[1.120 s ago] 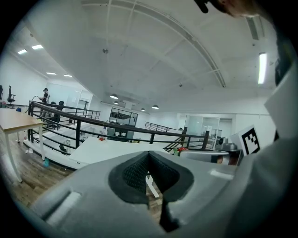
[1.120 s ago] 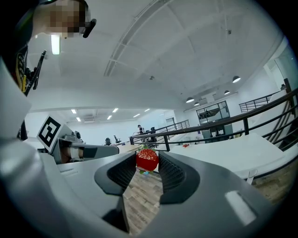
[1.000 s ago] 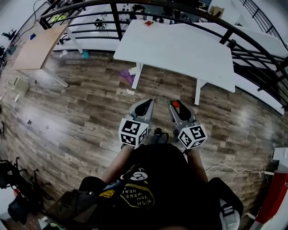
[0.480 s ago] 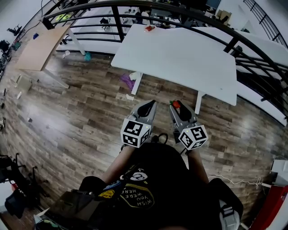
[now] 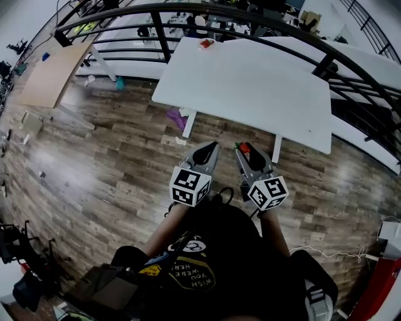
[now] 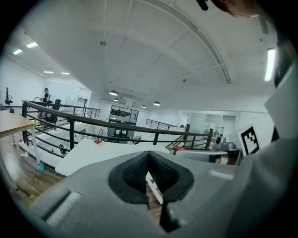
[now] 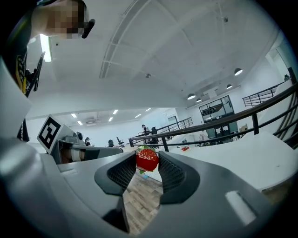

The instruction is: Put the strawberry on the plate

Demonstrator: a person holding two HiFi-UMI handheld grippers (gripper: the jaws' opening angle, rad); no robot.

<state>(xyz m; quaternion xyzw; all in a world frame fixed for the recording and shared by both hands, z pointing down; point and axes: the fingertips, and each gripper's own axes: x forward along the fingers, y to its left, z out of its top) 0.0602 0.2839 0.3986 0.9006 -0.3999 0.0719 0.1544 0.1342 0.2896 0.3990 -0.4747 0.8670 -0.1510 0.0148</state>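
Note:
A red strawberry [image 7: 147, 159] with green leaves sits between the pads of my right gripper [image 7: 148, 163], which is shut on it. In the head view the strawberry [image 5: 245, 148] shows at the tip of the right gripper [image 5: 242, 149], held level in front of me over the wooden floor. Beside it my left gripper [image 5: 210, 145] is shut and holds nothing; its pads [image 6: 139, 172] meet. Ahead stands a white table [image 5: 250, 75]. A small red thing [image 5: 207, 43] lies at its far left corner, too small to make out.
A black railing [image 5: 188, 9] curves behind the table. A wooden desk [image 5: 53, 66] stands at the far left. A purple scrap [image 5: 177, 117] and white bits lie on the floor by the table's left leg [image 5: 188, 124]. People stand far off by the railing.
The white table has come nearer in the head view as I walk toward it. Both grippers keep their pose, the strawberry still in the right one.

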